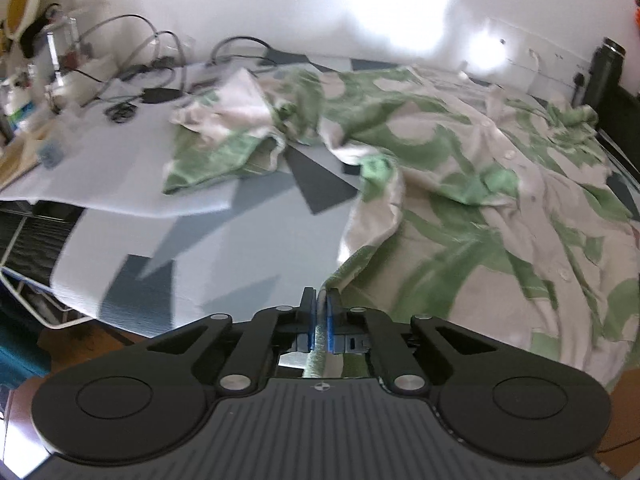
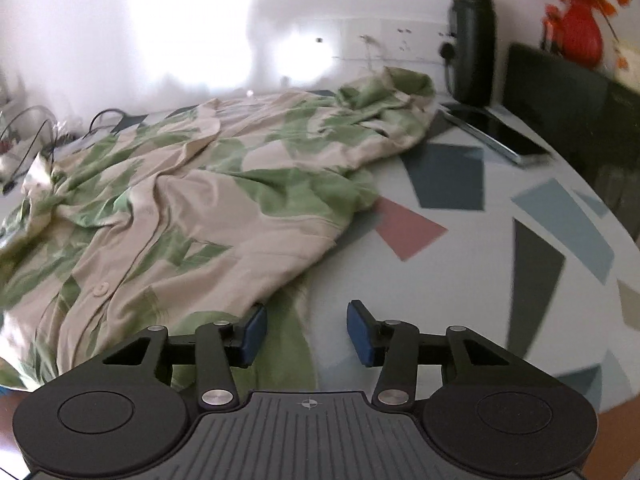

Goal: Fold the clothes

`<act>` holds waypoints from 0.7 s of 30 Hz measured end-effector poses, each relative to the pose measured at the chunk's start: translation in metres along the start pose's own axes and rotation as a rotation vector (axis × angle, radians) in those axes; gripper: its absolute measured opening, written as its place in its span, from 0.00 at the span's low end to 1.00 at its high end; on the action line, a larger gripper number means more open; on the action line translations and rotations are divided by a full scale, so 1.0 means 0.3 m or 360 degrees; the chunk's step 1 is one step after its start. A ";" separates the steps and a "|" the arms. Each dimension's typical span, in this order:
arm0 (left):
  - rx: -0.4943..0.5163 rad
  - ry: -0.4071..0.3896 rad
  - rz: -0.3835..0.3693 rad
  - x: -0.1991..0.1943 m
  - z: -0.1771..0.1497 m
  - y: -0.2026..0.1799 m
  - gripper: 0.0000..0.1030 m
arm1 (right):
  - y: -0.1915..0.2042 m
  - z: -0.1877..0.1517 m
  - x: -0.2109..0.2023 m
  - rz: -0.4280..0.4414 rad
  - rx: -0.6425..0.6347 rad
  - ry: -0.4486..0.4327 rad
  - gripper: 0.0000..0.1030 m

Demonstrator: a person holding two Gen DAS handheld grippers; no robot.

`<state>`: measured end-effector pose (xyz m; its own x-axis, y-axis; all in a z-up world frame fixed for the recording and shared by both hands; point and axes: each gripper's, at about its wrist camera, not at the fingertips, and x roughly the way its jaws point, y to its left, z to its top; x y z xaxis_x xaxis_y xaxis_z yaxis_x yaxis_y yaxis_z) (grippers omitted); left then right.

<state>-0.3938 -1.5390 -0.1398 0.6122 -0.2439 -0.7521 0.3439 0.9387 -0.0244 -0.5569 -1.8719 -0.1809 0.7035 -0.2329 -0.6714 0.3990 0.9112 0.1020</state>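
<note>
Green-and-cream patterned button shirt [image 2: 192,200] sprawls across the bench [image 2: 460,280], hem at its near edge: left claw [image 1: 319,312] pinches that hem, right claw [image 2: 307,330] gapes wide beside its right hem corner.

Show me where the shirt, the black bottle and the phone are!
shirt [image 2: 208,208], right wrist view, on its cream and green front.
black bottle [image 2: 474,48], right wrist view, mid body.
phone [image 2: 500,136], right wrist view, on its dark screen.
</note>
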 end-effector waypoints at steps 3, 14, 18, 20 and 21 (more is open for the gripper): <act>-0.0070 -0.0018 0.0027 -0.012 0.006 0.036 0.04 | 0.025 0.014 0.012 0.0045 -0.0037 0.0004 0.25; -0.0186 -0.0056 0.0113 -0.041 0.019 0.052 0.04 | -0.114 0.050 -0.203 -0.0211 0.0251 -0.0226 0.01; -0.0171 -0.0055 0.0065 -0.046 0.004 0.045 0.04 | -0.204 0.020 -0.320 -0.0275 0.0354 -0.0183 0.01; -0.0171 -0.0028 0.0074 -0.033 -0.005 0.038 0.04 | -0.212 -0.013 -0.328 -0.0214 0.0361 -0.0036 0.01; -0.0184 -0.0012 0.0084 -0.025 -0.007 0.038 0.04 | -0.213 -0.033 -0.332 -0.0179 0.0383 0.0024 0.01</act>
<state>-0.3961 -1.5259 -0.1359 0.6327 -0.1948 -0.7495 0.2269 0.9720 -0.0611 -0.6582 -1.9035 -0.1277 0.6390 -0.3213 -0.6989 0.6038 0.7725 0.1969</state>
